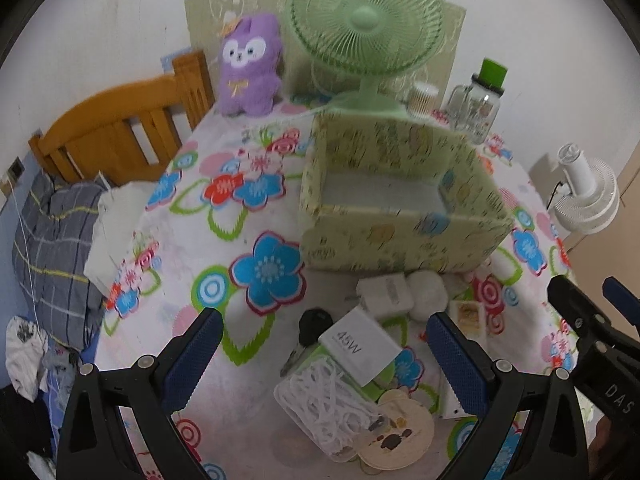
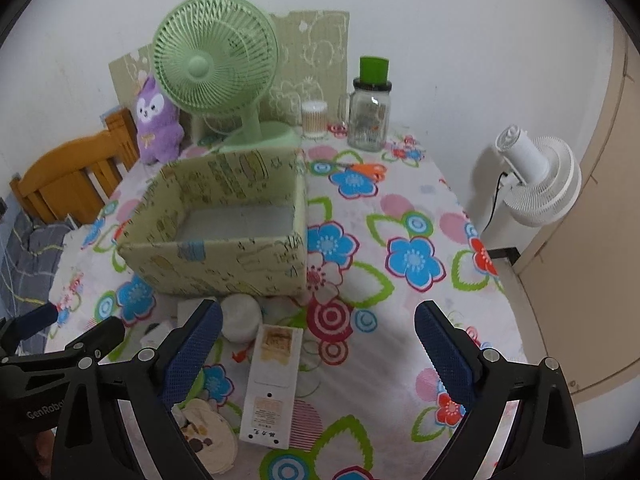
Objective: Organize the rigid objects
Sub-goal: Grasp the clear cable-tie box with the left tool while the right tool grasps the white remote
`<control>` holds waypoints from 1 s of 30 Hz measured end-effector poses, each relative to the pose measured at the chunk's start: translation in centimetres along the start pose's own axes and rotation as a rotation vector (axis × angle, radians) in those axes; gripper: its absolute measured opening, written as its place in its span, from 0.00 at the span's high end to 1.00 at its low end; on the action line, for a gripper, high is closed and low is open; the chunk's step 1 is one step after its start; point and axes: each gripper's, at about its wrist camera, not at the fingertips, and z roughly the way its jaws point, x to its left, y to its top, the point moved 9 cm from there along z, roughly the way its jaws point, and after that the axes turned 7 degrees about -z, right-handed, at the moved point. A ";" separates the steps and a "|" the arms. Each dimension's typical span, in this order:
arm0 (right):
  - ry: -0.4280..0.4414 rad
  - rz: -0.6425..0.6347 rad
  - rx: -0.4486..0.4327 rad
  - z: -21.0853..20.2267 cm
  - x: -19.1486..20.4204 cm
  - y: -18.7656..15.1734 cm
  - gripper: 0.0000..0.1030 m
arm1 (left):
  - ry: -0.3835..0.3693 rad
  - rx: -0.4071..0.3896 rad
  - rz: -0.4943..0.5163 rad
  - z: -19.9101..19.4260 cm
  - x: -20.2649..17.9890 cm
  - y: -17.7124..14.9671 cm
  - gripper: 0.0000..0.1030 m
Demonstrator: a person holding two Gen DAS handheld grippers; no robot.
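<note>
An empty pale green patterned box (image 1: 404, 216) stands on the flowered tablecloth; it also shows in the right wrist view (image 2: 216, 256). In front of it lie a white 45W charger (image 1: 360, 346), a black key fob (image 1: 314, 326), a white adapter (image 1: 386, 294), a white round object (image 1: 428, 294), a clear case of white cable (image 1: 328, 404) and a round cream item (image 1: 400, 436). A long white flat device (image 2: 274, 384) lies near my right gripper. My left gripper (image 1: 324, 360) is open above the charger. My right gripper (image 2: 320, 356) is open above the white device.
A green desk fan (image 1: 368, 28), a purple plush toy (image 1: 250, 68), a glass jar with green lid (image 1: 478, 104) and a cotton swab tub (image 2: 314, 120) stand at the back. Orange scissors (image 2: 364, 170) lie behind the box. A white floor fan (image 2: 536, 180) stands off the table's right edge.
</note>
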 end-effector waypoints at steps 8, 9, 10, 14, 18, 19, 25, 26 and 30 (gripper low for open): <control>-0.004 -0.007 0.039 2.7 0.5 -2.0 0.05 | 0.001 0.076 -0.058 2.9 1.1 -2.7 0.01; -0.003 -0.009 0.046 3.0 0.6 -2.2 0.05 | 0.001 0.084 -0.057 3.3 1.2 -3.0 0.01; 0.001 -0.011 0.053 3.3 0.7 -2.4 0.05 | 0.003 0.090 -0.054 3.5 1.2 -3.3 0.01; 0.004 -0.027 0.075 4.3 1.5 -3.4 0.06 | 0.014 0.114 -0.043 4.5 1.5 -4.4 0.01; 0.013 -0.034 0.093 5.1 2.3 -4.1 0.07 | 0.010 0.139 -0.042 5.5 1.4 -5.4 0.01; 0.017 -0.037 0.096 5.3 2.5 -4.2 0.07 | 0.011 0.145 -0.037 5.7 1.3 -5.7 0.01; 0.025 -0.054 0.113 6.2 3.5 -4.8 0.08 | -0.006 0.147 -0.028 6.5 0.7 -6.2 0.01; 0.028 -0.045 0.114 6.4 3.6 -4.9 0.08 | -0.008 0.146 -0.023 6.5 0.6 -6.2 0.01; 0.023 -0.031 0.137 6.9 3.5 -5.4 0.09 | -0.030 0.171 -0.020 6.2 0.3 -6.9 0.08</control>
